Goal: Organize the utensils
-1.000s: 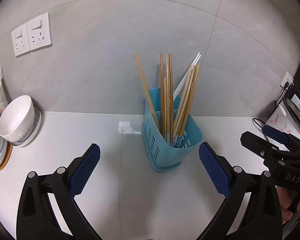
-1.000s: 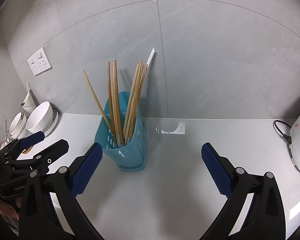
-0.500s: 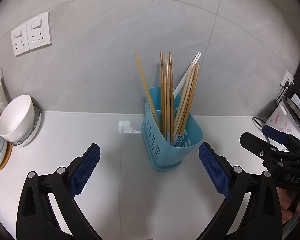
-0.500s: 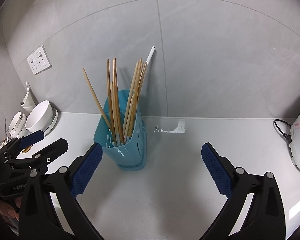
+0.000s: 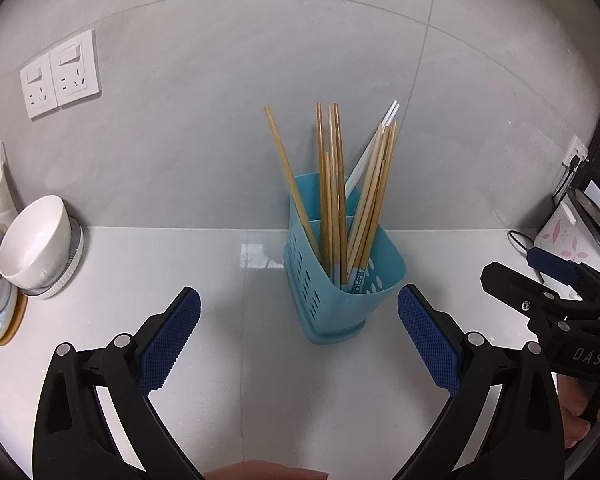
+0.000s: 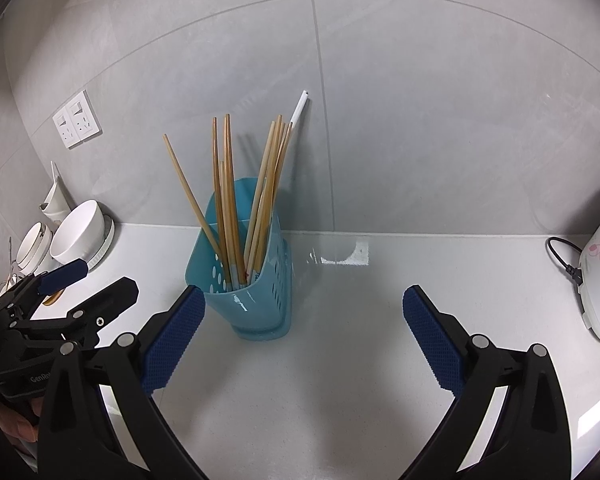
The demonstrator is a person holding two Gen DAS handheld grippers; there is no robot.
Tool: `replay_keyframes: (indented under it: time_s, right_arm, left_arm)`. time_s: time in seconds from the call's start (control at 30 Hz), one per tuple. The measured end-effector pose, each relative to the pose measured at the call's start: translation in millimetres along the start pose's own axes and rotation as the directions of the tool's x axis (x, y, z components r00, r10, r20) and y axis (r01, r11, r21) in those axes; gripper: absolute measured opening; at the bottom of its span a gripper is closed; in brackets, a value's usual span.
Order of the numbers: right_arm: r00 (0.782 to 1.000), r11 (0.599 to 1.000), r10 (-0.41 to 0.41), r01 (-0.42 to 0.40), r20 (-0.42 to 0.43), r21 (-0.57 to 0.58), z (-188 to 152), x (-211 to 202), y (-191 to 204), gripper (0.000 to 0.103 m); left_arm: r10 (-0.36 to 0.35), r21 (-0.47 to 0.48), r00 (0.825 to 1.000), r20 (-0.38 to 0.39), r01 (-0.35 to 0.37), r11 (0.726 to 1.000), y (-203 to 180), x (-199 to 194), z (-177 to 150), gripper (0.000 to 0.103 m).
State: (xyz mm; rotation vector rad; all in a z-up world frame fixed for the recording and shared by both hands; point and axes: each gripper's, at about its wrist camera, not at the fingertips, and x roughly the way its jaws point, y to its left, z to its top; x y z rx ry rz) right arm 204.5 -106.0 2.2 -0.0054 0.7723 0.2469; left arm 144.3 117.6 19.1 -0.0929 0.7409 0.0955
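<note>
Nothing much has moved since before. Both the left gripper (image 5: 299, 336) and the right gripper (image 6: 303, 338) are wide open and hold nothing. The blue holder (image 5: 354, 300) with chopsticks (image 5: 332, 184) stands on the counter (image 5: 180, 264), just ahead of the left gripper's fingers and beside the right one's left finger.

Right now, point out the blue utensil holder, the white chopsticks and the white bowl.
blue utensil holder (image 5: 374, 300): left wrist view, front wall.
white chopsticks (image 5: 374, 146): left wrist view, upper shaft.
white bowl (image 5: 36, 240): left wrist view, inner wall.
</note>
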Motion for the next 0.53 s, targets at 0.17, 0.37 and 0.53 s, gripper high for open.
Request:
replay_keyframes:
  time_s: [0.17, 0.37, 0.53]
  right_arm:
    - [1.0, 1.0, 0.0, 0.0, 0.0, -0.001, 0.3, 0.7, -0.1, 0.095]
    - [1.0, 1.0, 0.0, 0.0, 0.002, -0.002, 0.2, 0.0, -0.7, 0.095]
    - [1.0, 1.0, 0.0, 0.0, -0.001, -0.002, 0.9, -0.1, -0.9, 0.095]
  left_arm:
    - [0.005, 0.003, 1.0, 0.003, -0.005, 1.0, -0.2, 0.5, 1.1, 0.097]
    - [-0.012, -0.003, 1.0, -0.002, 0.012, 1.0, 0.9, 1.0, 1.5, 0.097]
    - [-0.004, 0.011, 1.0, -0.003, 0.004, 1.0, -0.6, 0.9, 1.5, 0.097]
